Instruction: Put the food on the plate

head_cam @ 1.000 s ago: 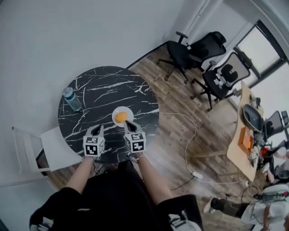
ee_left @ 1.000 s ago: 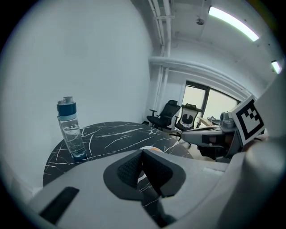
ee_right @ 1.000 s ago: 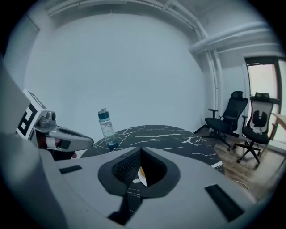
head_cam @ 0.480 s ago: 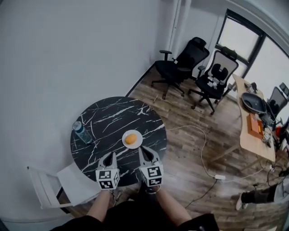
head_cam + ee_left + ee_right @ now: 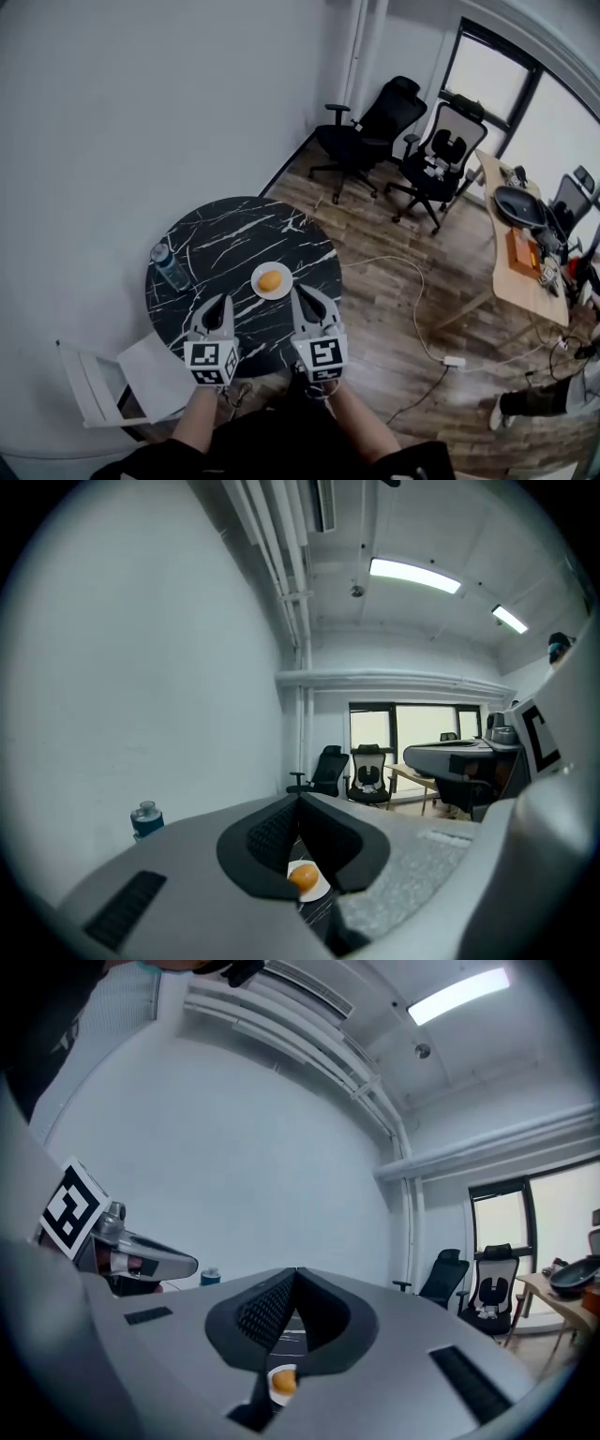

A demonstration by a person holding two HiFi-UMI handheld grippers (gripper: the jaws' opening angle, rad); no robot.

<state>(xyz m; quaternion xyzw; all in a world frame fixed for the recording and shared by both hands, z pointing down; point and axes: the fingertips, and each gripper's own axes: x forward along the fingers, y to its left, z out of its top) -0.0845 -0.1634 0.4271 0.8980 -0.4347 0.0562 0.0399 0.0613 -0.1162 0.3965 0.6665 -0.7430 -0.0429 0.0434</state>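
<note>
**A:** When you look down in the head view, where's the food (image 5: 270,280)?

**B:** It's on the plate (image 5: 284,292), at about 4 o'clock from the middle of the table (image 5: 225,234). The bottle (image 5: 169,267) stands at the table's 9 o'clock edge. Your left gripper (image 5: 223,302) and right gripper (image 5: 300,294) hang at 6 o'clock, apart from the plate.

**A:** And the left gripper view?

**B:** Your jaws are pressed together, pinching nothing. The food lies on the plate below them, with the bottle at 9 o'clock.

**A:** The right gripper view?

**B:** The jaws are pressed together here too, and empty. The food is at 6 o'clock beneath them.
</note>
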